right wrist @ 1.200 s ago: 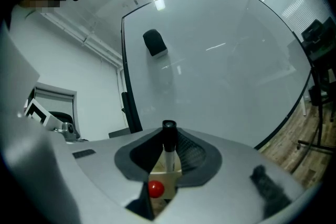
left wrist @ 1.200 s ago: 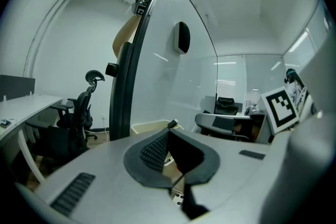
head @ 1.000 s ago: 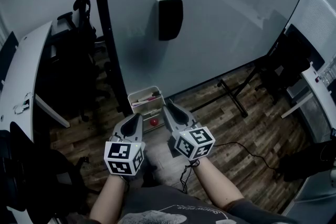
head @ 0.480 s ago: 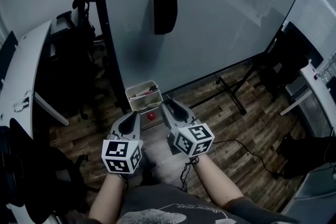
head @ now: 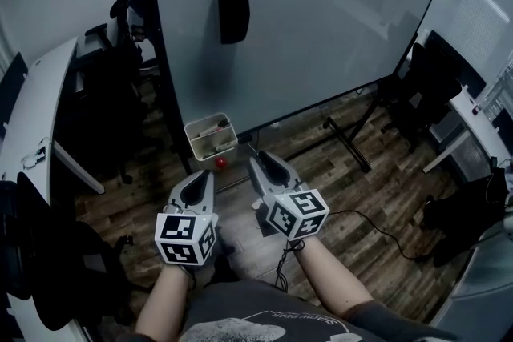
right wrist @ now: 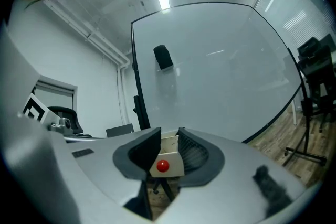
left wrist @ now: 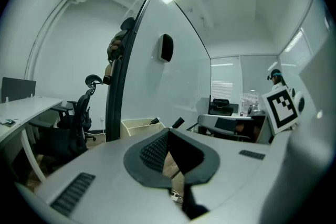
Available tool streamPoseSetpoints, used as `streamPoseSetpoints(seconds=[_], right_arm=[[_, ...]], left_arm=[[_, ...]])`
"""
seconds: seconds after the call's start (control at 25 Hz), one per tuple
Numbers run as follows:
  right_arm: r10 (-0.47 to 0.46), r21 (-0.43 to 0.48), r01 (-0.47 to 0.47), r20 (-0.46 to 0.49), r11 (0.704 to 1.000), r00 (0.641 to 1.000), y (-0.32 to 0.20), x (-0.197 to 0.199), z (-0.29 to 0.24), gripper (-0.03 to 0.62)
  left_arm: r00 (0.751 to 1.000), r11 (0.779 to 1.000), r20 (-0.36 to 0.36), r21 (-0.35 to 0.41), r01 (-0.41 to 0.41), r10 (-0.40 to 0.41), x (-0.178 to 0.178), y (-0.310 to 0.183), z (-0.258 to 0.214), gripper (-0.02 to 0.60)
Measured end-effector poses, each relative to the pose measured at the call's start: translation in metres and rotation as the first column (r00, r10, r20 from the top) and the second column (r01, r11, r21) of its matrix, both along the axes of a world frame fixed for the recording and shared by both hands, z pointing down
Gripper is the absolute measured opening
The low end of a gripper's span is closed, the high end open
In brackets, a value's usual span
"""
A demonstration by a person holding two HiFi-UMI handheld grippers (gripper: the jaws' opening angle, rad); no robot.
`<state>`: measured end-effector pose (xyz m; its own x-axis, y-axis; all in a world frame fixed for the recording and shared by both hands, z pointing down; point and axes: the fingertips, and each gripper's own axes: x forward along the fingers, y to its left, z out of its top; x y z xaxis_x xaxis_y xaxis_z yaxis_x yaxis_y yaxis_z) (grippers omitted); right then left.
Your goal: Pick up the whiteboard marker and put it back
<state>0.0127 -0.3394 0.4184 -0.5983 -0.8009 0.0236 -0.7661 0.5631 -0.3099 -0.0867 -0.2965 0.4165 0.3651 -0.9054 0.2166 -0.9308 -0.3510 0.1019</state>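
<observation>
A cream marker box hangs at the whiteboard's lower left edge, with markers lying in it and a red knob below. In the left gripper view two dark marker ends poke out of the box. My right gripper is a short way in front of the box; its jaws have just been opening and hold nothing. Between them I see the box and the knob. My left gripper is beside it, its tips together and empty.
A black eraser sticks to the whiteboard. The board's black stand legs spread over the wood floor at right, and a cable trails there. A white desk and dark office chairs stand at left.
Both grippers have drawn back from the marker box, which now lies farther ahead and to the left. The right gripper's tips no longer reach the box.
</observation>
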Motion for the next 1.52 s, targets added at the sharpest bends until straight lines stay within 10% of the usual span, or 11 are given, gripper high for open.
streamPoseSetpoints(seconds=[1.52], right_arm=[[-0.024, -0.044, 0.021, -0.064, 0.999, 0.998, 0.177, 0.062, 0.016, 0.021]], left_arm=[[0.998, 0.998, -0.018, -0.014, -0.061, 0.061, 0.086, 0.157, 0.006, 0.014]])
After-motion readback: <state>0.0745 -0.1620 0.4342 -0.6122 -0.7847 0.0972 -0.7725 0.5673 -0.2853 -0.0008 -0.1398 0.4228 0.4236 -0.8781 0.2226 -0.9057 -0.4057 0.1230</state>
